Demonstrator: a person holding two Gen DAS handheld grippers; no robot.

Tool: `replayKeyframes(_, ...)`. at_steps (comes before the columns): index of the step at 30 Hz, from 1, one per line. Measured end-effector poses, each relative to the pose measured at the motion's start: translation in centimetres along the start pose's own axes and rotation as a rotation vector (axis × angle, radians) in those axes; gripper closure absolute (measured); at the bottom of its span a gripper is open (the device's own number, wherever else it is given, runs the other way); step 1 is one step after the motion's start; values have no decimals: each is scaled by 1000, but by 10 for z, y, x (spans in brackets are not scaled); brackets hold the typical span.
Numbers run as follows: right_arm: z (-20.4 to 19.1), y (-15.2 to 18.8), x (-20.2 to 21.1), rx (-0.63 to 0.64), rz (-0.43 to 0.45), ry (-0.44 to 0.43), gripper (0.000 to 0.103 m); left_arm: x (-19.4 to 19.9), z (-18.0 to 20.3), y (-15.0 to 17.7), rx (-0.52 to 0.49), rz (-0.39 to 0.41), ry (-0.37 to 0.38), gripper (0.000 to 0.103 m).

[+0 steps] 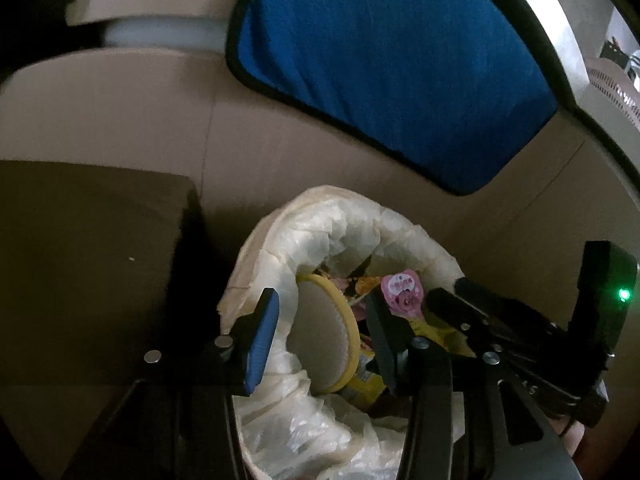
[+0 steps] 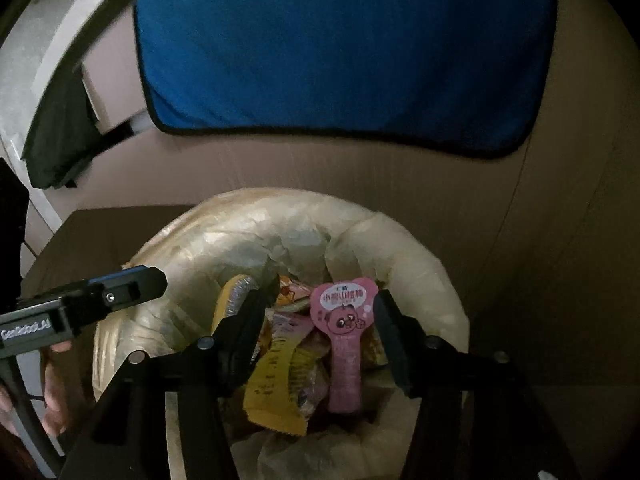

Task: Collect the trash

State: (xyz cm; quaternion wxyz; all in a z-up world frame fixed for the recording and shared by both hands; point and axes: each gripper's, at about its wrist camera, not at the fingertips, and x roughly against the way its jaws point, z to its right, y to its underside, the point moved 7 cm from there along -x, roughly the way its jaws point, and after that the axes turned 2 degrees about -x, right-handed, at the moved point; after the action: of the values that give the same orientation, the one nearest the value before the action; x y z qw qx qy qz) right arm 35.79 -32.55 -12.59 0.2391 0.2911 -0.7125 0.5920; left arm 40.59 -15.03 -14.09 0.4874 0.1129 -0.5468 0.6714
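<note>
A bin lined with a pale plastic bag (image 1: 320,224) (image 2: 256,232) stands on the floor and holds wrappers. A pink snack packet (image 2: 344,340) with a cartoon face lies between my right fingers, over the bin; it also shows in the left wrist view (image 1: 402,292). A yellow wrapper (image 2: 276,384) and a yellow-rimmed lid (image 1: 324,340) lie inside. My left gripper (image 1: 324,328) is open over the bin's mouth. My right gripper (image 2: 316,336) is open above the bin, touching nothing, and shows in the left wrist view (image 1: 460,304).
A blue mat with a black edge (image 1: 392,64) (image 2: 344,48) lies on the tan floor beyond the bin. A brown box (image 1: 88,248) stands left of the bin. A curved grey frame (image 2: 48,80) runs along the side.
</note>
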Motion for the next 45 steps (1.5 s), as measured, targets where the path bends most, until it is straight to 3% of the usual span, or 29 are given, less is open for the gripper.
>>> replayKeyframes(6,-2,1,46,-54,80,23,43,54,-2,15,-11,75,-105,55)
replayKeyframes(11,-27,22,97,-53,117,-38,40,132,4,56,-97,164,-260,55)
replayKeyframes(14,-49,40,136,14,179,11,40,173,7,82,-110,225,-321,55)
replayKeyframes(22,-109,101,216,110,233,6,40,262,28,147,-196,336,-360,55)
replayKeyframes(34,-171,161,258,171,286,14,40,313,34,186,-189,365,-510,55)
replayKeyframes(39,-177,166,263,165,294,-9,40,333,31,192,-153,410,-524,55)
replayKeyframes(45,-172,166,256,118,258,-38,40,337,28,196,-147,410,-559,55)
